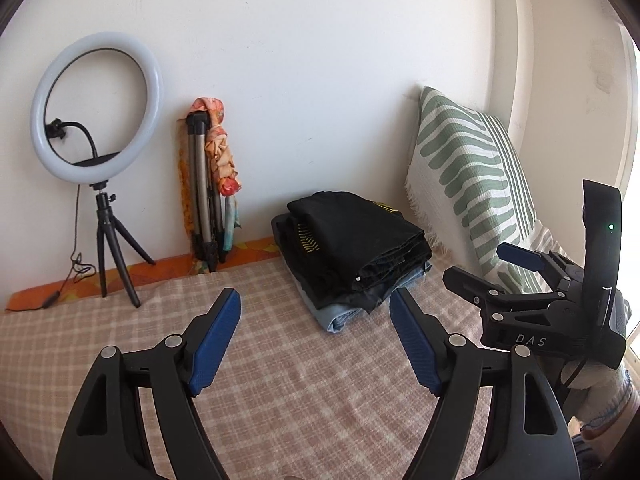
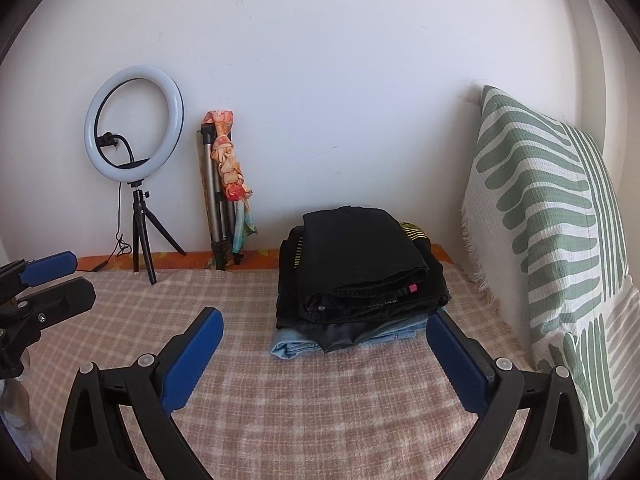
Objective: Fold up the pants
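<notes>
Left gripper (image 1: 316, 300) sees right gripper's (image 1: 476, 266) body.

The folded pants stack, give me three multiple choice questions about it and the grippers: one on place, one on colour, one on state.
1. Where does the folded pants stack lie?
A. beside the striped pillow
B. under the ring light
C. on the floor

2. What colour is the bottom garment?
A. red
B. light blue
C. white

3. How are the left gripper and right gripper?
A. both clamped on cloth
B. one holds the pillow
C. both open and empty

Answers: 1 A, it sits on the checked bedspread by the pillow; 2 B, pale denim shows beneath the black pairs; 3 C, nothing lies between either pair of pads.
</notes>
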A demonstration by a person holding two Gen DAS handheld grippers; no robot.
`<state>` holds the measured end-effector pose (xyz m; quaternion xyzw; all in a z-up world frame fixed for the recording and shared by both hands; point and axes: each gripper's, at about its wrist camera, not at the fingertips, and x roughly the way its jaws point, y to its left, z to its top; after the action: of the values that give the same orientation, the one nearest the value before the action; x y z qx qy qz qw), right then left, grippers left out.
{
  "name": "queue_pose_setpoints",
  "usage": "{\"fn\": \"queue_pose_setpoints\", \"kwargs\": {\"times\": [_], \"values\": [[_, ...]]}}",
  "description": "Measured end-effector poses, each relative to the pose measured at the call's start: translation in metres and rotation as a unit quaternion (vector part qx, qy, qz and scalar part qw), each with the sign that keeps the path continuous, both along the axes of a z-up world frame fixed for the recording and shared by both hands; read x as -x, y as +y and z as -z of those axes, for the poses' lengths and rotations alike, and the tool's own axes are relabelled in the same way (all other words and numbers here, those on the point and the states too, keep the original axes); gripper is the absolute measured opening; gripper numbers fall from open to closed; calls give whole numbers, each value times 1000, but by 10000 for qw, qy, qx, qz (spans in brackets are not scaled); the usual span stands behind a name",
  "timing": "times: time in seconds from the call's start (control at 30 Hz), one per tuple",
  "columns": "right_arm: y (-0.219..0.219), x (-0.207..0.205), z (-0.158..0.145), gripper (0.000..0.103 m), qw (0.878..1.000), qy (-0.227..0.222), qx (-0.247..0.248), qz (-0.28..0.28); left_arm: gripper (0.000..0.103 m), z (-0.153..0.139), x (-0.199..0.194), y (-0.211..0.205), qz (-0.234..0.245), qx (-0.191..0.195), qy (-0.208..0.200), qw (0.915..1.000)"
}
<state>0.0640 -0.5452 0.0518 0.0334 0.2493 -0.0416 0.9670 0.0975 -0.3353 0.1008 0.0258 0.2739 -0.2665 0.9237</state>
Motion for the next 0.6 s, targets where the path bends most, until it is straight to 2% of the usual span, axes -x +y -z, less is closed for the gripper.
{"fn": "queue_pose_setpoints", "kwargs": {"times": [0.37, 0.6], "values": [[31, 20, 18, 103, 9999, -58, -79, -48, 80, 40, 20, 41, -375, 9, 274, 9989], [36, 18, 28, 103, 10000, -77, 16, -49, 80, 51, 23, 50, -461, 26, 372, 9982]]}}
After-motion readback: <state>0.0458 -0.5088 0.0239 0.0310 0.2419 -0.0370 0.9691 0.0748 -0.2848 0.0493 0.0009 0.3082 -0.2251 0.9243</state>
